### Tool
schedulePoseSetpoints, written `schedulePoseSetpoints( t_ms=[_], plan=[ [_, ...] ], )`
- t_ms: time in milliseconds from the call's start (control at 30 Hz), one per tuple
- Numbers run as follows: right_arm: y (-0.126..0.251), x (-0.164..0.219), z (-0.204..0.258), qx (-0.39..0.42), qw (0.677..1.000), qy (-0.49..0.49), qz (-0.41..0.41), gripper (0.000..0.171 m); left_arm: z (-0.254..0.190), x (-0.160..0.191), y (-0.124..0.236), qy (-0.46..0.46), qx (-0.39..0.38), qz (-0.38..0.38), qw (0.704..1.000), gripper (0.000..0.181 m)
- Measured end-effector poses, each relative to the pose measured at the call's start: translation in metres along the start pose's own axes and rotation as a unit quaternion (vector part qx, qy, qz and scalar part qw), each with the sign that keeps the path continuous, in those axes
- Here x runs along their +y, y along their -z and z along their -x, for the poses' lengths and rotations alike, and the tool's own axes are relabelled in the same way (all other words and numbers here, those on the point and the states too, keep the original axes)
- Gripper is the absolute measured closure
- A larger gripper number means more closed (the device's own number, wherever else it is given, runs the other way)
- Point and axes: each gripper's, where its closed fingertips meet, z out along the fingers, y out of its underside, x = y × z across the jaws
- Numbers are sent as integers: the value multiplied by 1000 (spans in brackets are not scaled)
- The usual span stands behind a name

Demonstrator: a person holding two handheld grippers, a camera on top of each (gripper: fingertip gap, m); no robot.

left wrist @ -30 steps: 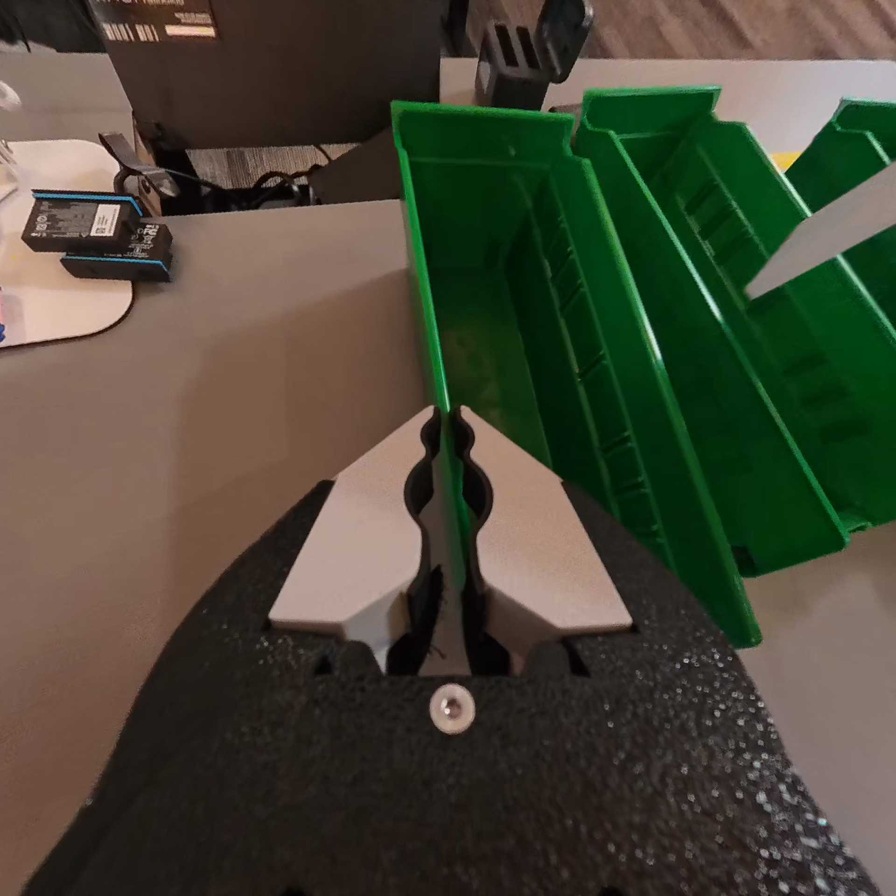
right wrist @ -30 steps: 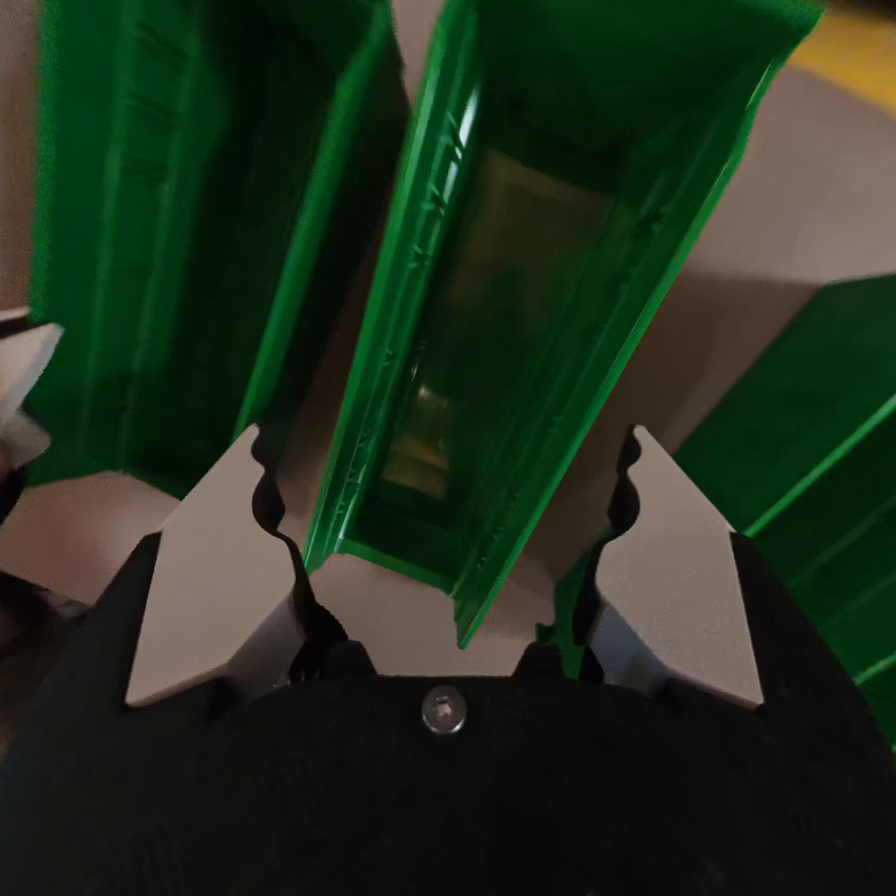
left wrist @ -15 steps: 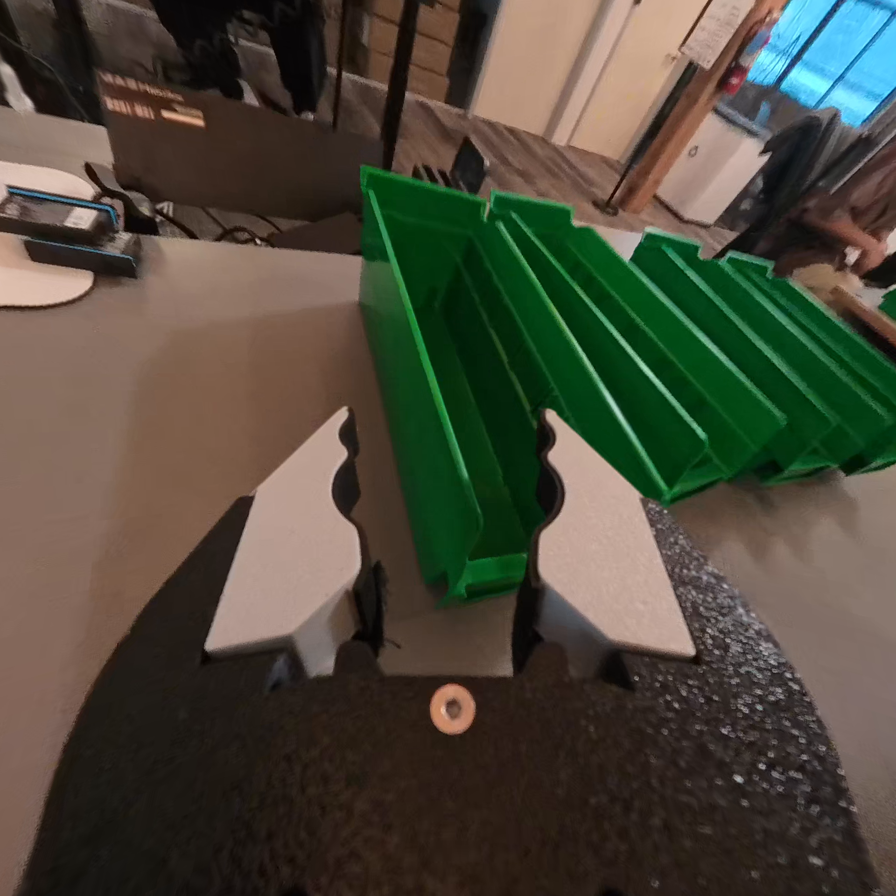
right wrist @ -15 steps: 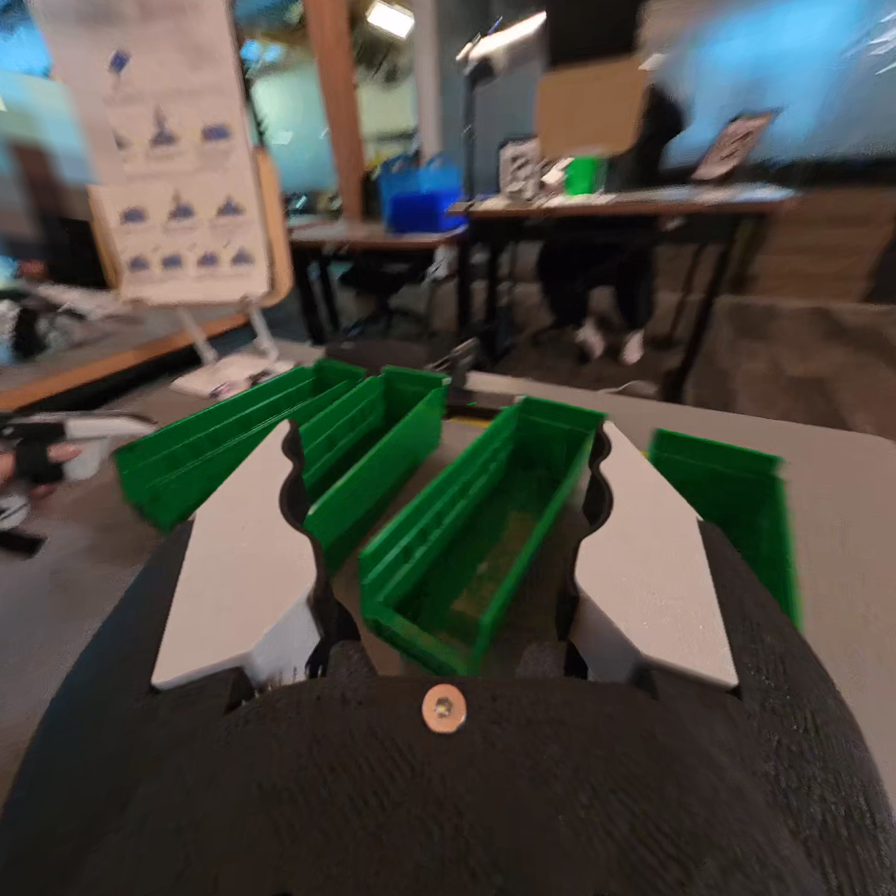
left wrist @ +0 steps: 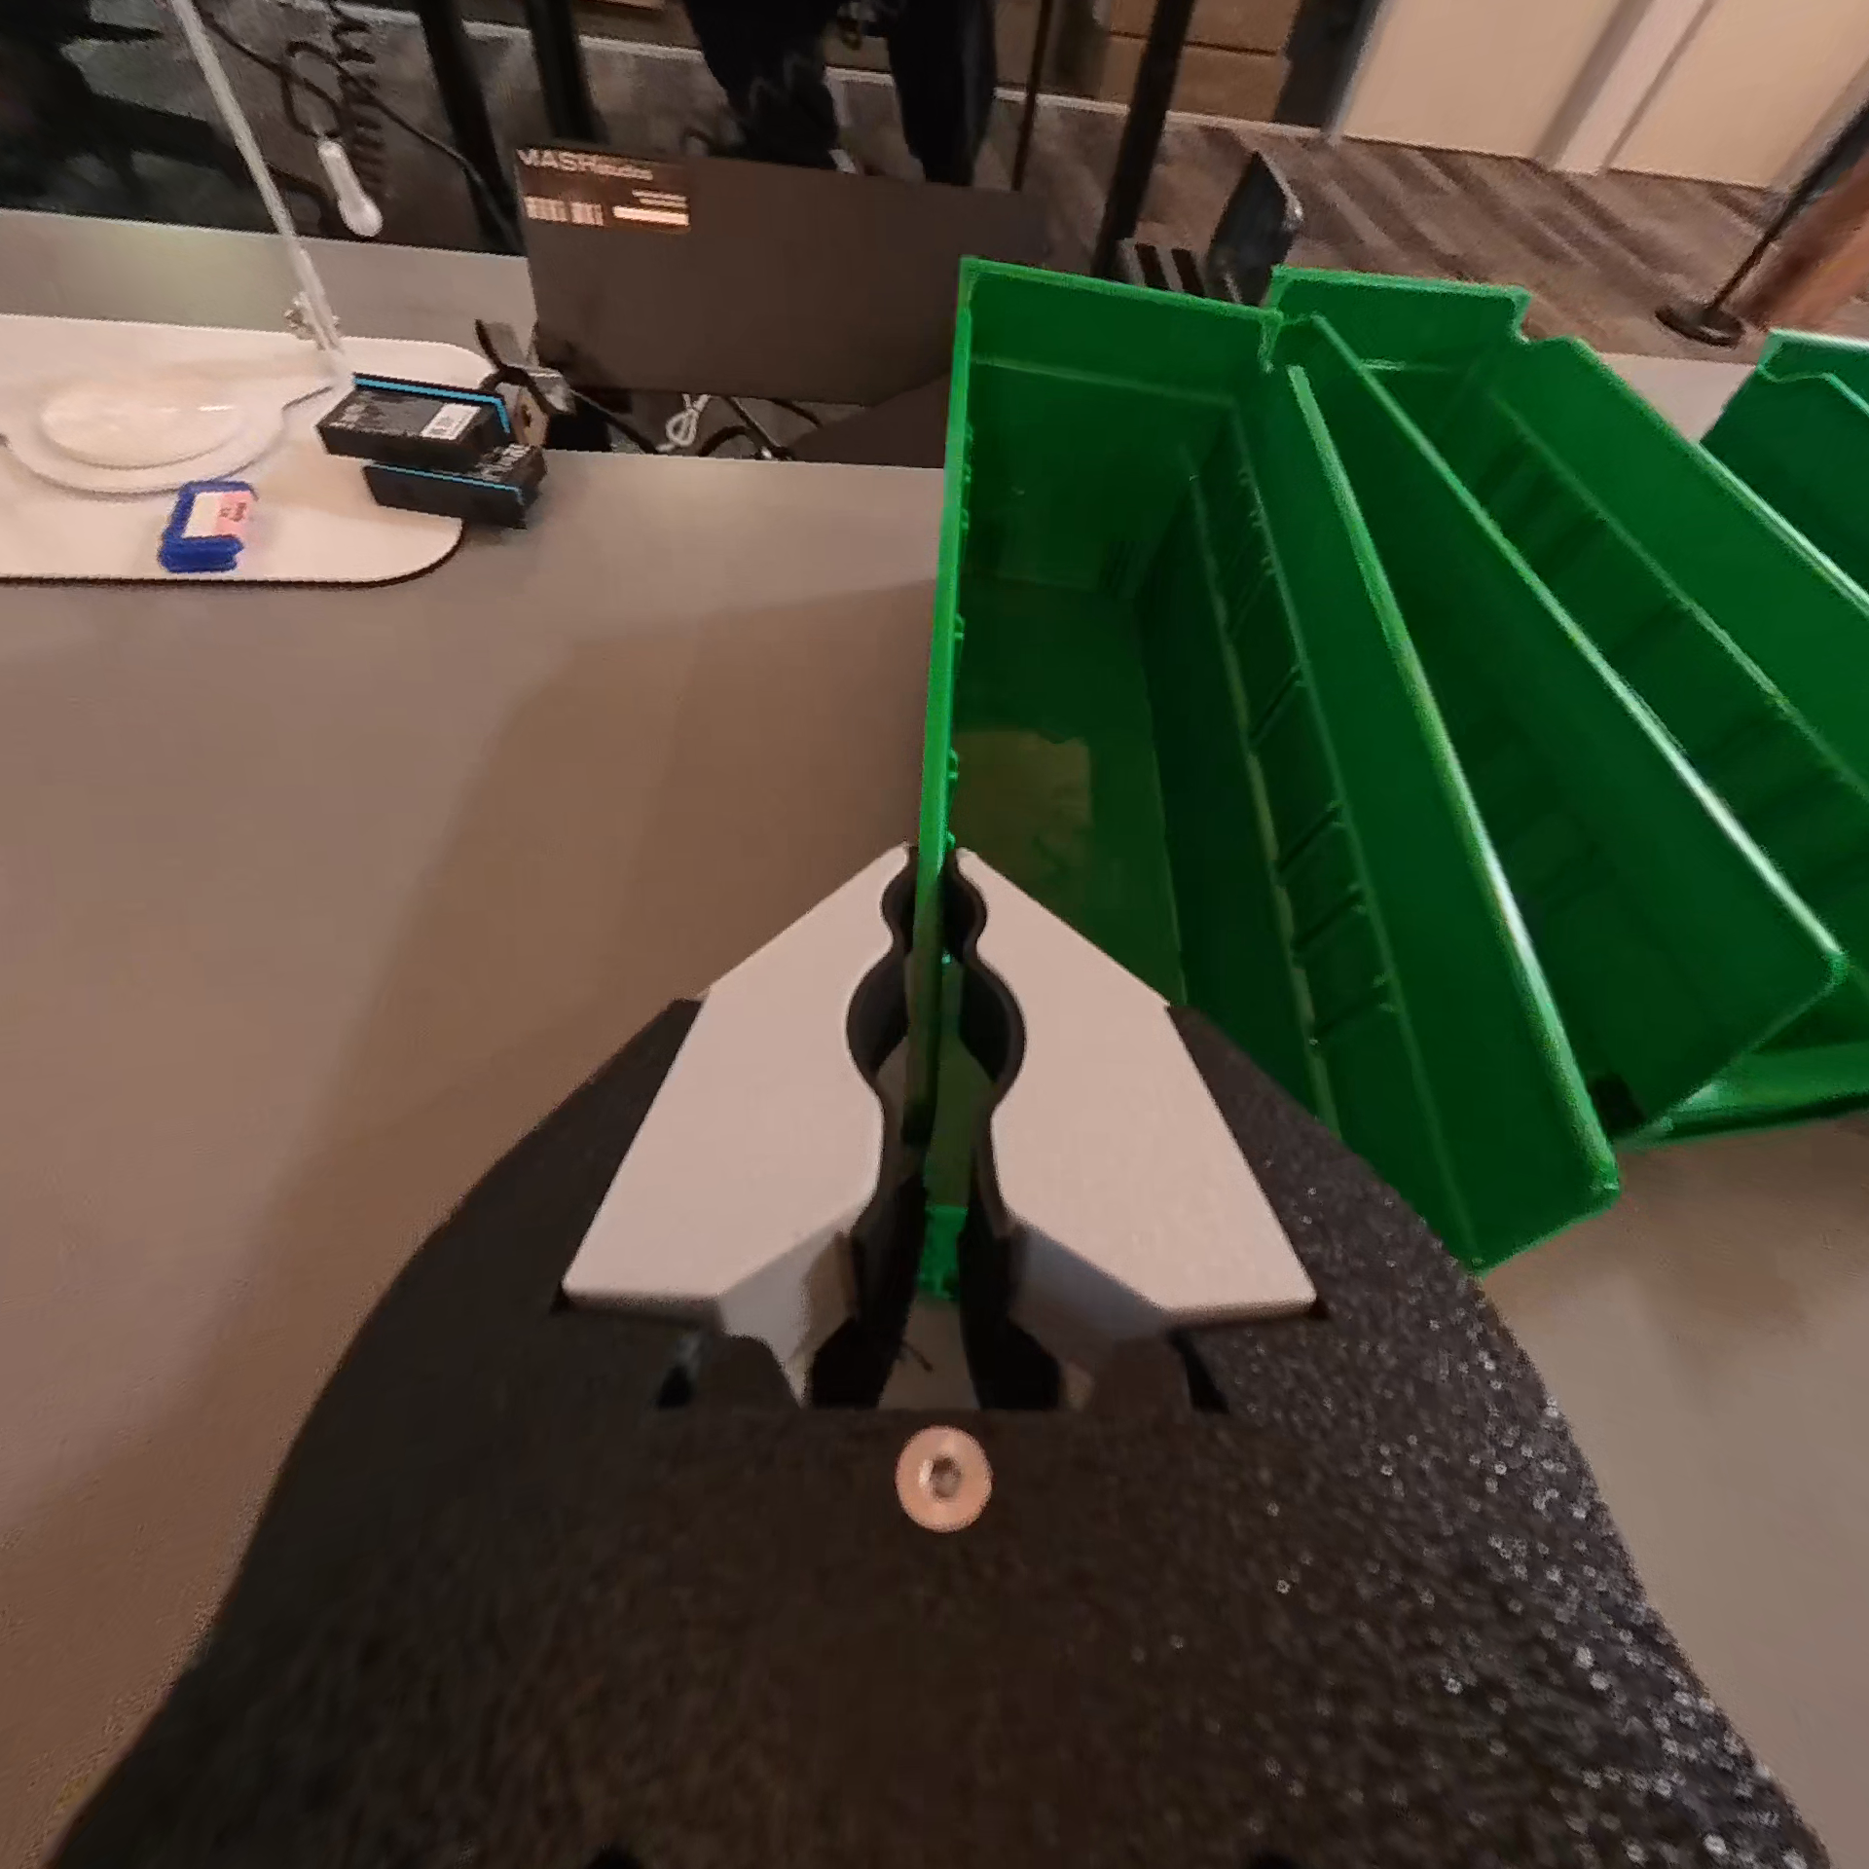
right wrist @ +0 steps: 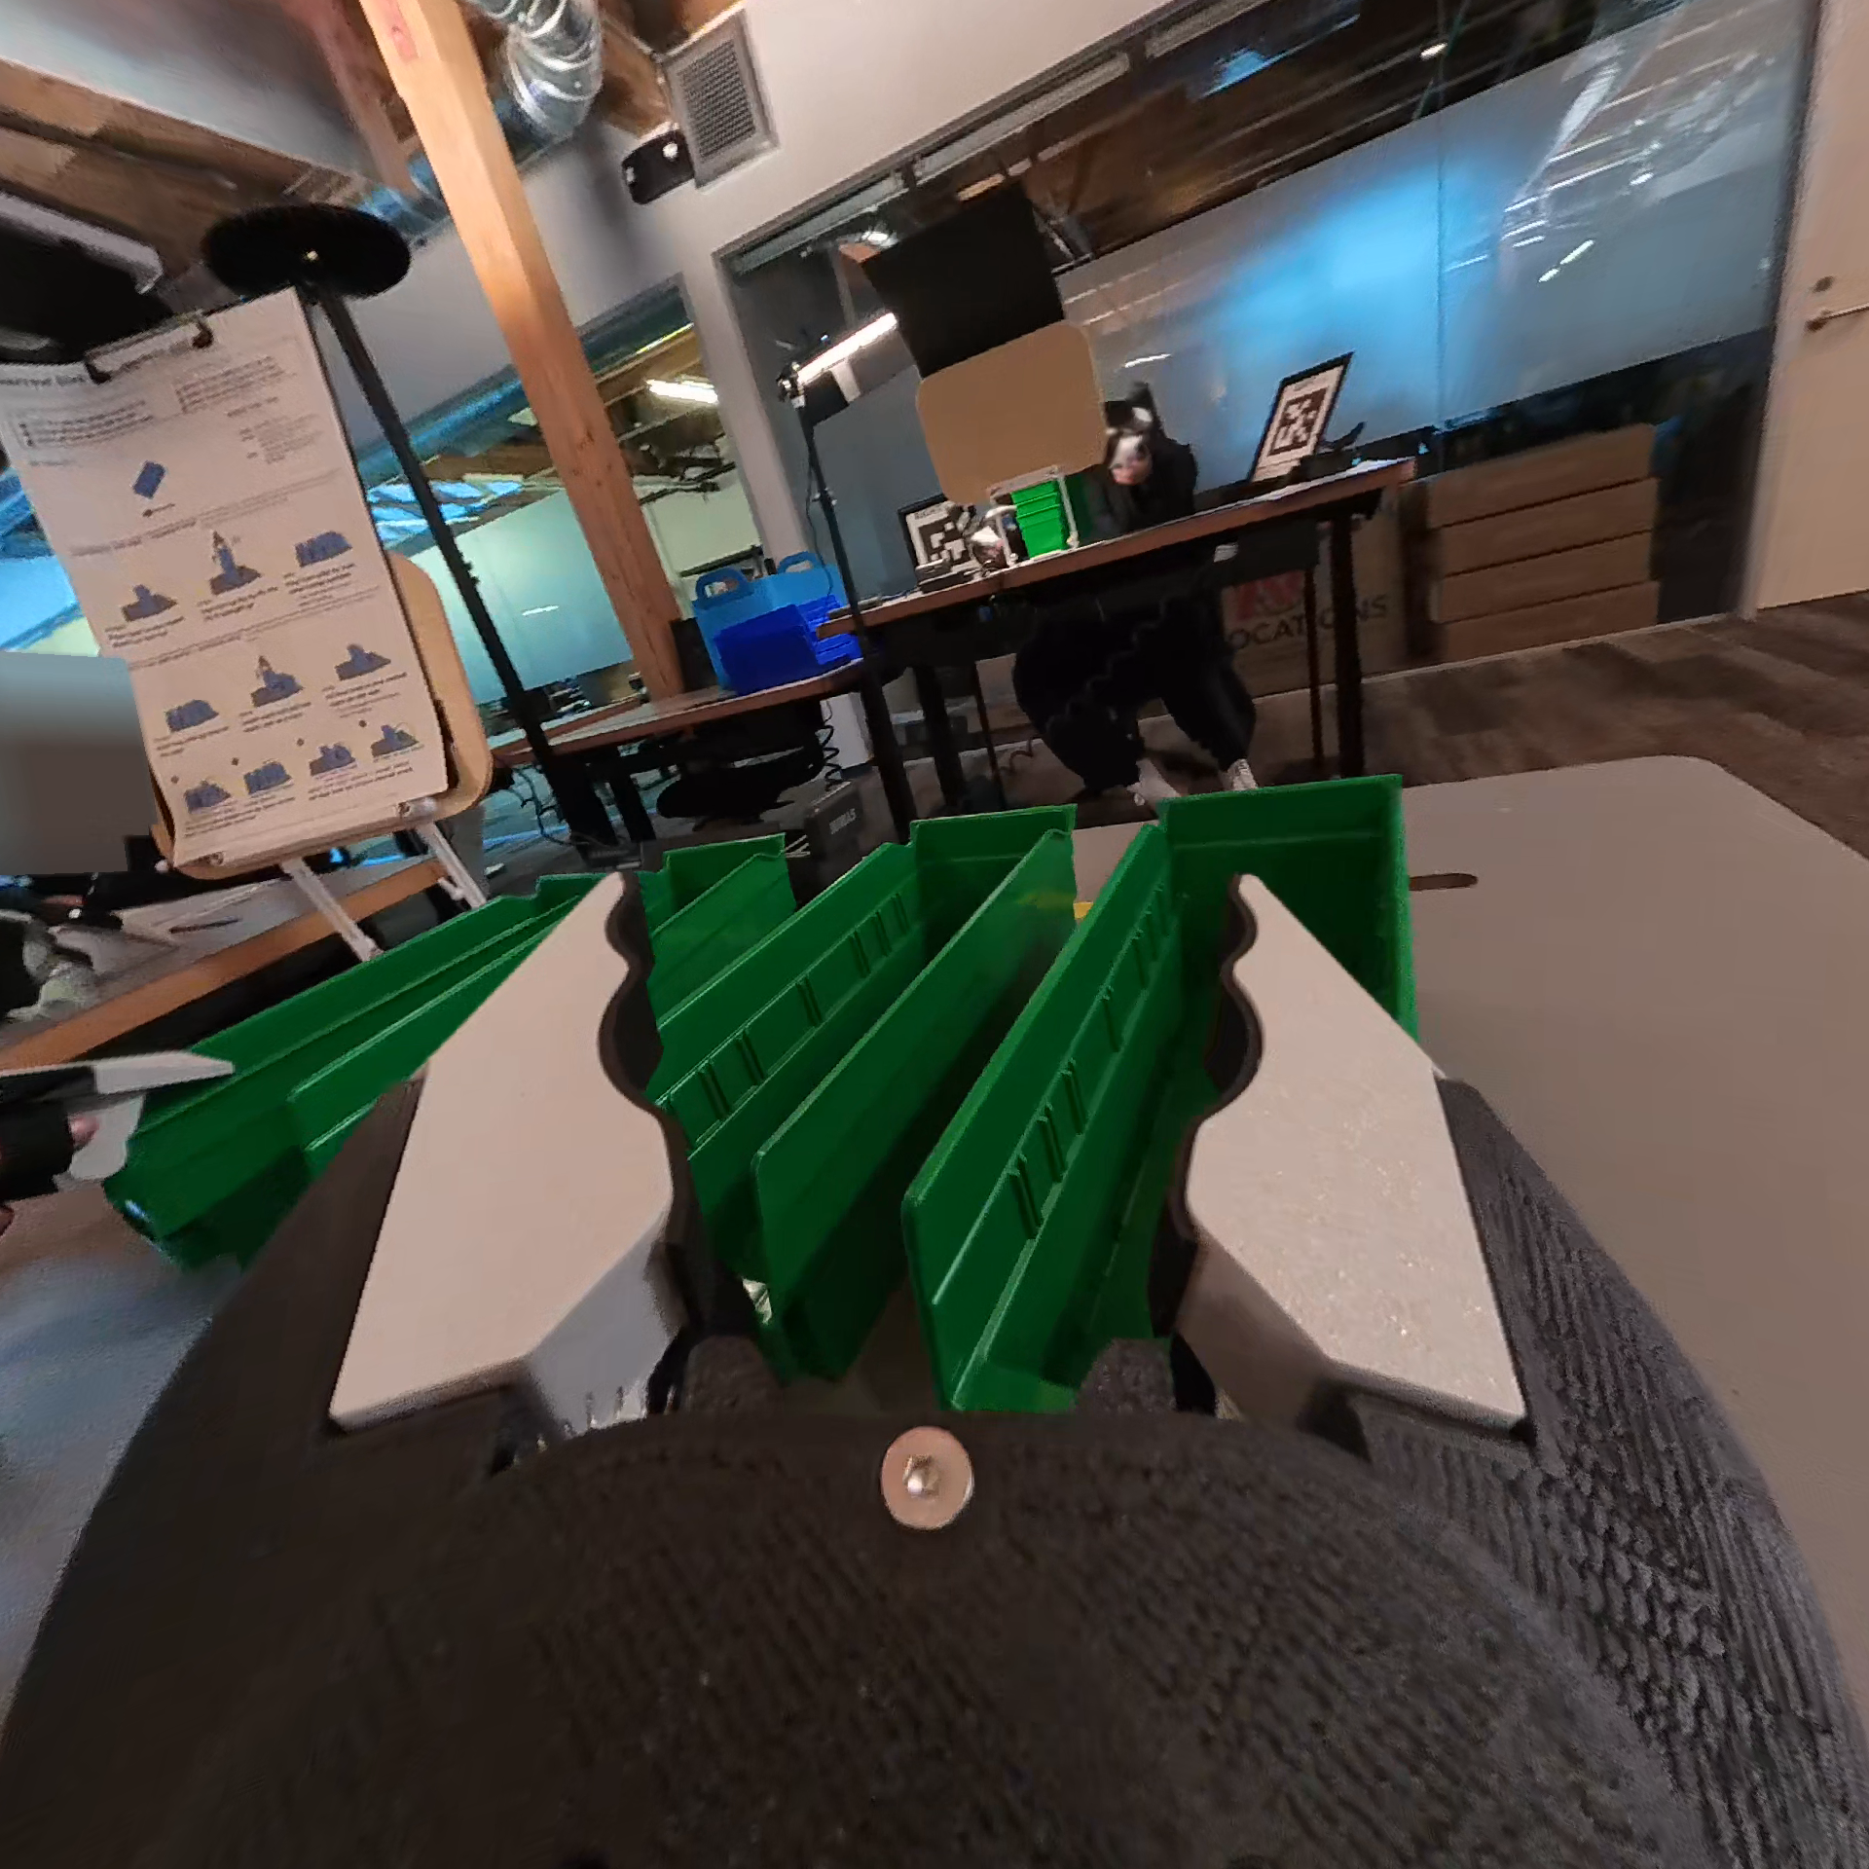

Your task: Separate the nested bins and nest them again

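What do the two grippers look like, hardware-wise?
Both match. The left gripper and right gripper each have a black, grainy-textured body, two flat light-grey wedge fingers with black wavy-edged inner pads, and one silver screw centred below them. No cables or markings show. At the right view's left edge, a black glove is worn.

Glossy green plastic on the bins (left wrist: 1264, 708), light streaking their smooth walls. The table (left wrist: 405, 809) is matt grey, smooth. Left gripper (left wrist: 932, 880): matt grey fingers (left wrist: 748, 1113), rough, grainy black body, a shiny metal screw (left wrist: 943, 1479). The poster (right wrist: 223, 566) looks like paper.
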Motion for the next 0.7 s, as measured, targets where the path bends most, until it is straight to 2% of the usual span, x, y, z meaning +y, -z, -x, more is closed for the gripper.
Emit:
schedulePoseSetpoints(
  t_ms=[233,400,433,500,533,600,700],
  plan=[
    [-20,0,15,-39,998,44,11,65,12,1,7,20,-47,-23,998,181],
    [-28,-7,23,-64,997,47,-2,65,10,-1,5,24,-46,-33,998,180],
    [-29,-10,25,-69,997,45,-8,65,7,-2,7,28,-38,-38,998,172],
    [-30,-14,27,-74,996,45,-20,65,5,-6,17,43,-26,-62,997,127],
    [-30,-16,26,-73,996,49,-27,65,4,-10,24,48,-21,-79,995,114],
    [-29,-21,21,-63,995,61,-39,65,9,-16,41,57,-20,-113,992,96],
    [-25,-34,9,-38,994,79,-67,65,18,-23,69,63,-27,-155,985,81]
  ],
)
